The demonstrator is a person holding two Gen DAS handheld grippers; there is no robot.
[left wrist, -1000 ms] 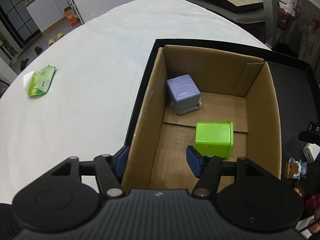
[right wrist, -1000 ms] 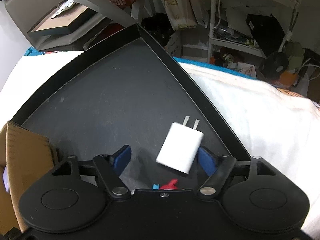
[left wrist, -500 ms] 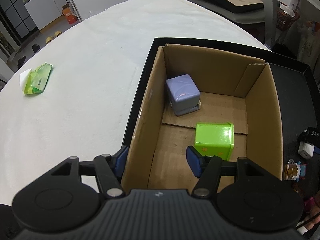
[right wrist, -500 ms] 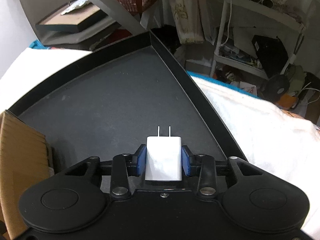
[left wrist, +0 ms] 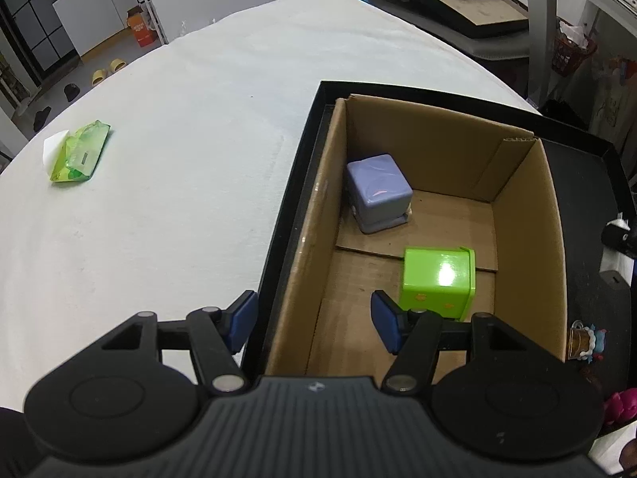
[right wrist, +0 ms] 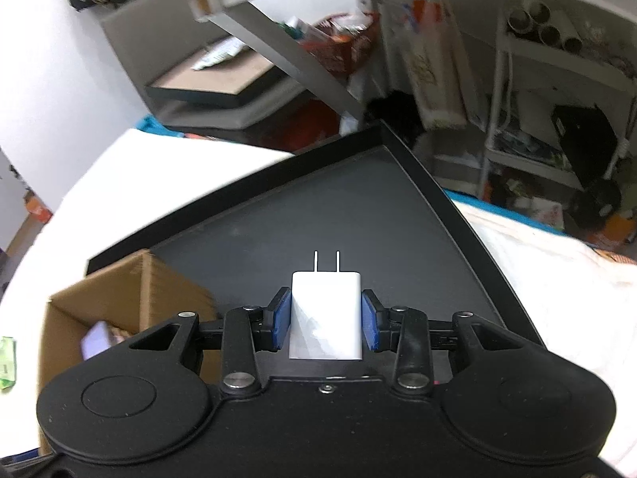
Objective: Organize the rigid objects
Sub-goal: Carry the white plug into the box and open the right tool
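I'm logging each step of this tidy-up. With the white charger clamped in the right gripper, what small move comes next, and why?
Probably carry the white charger left, over the cardboard box. The right gripper is shut on it, lifted off the black tray, and the box already holds the purple cube and green cube.

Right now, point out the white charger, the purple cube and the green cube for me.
white charger (right wrist: 326, 318): right wrist view, on its flat front face.
purple cube (left wrist: 376, 183): left wrist view, on its top face.
green cube (left wrist: 438, 273): left wrist view, on its shiny top face.
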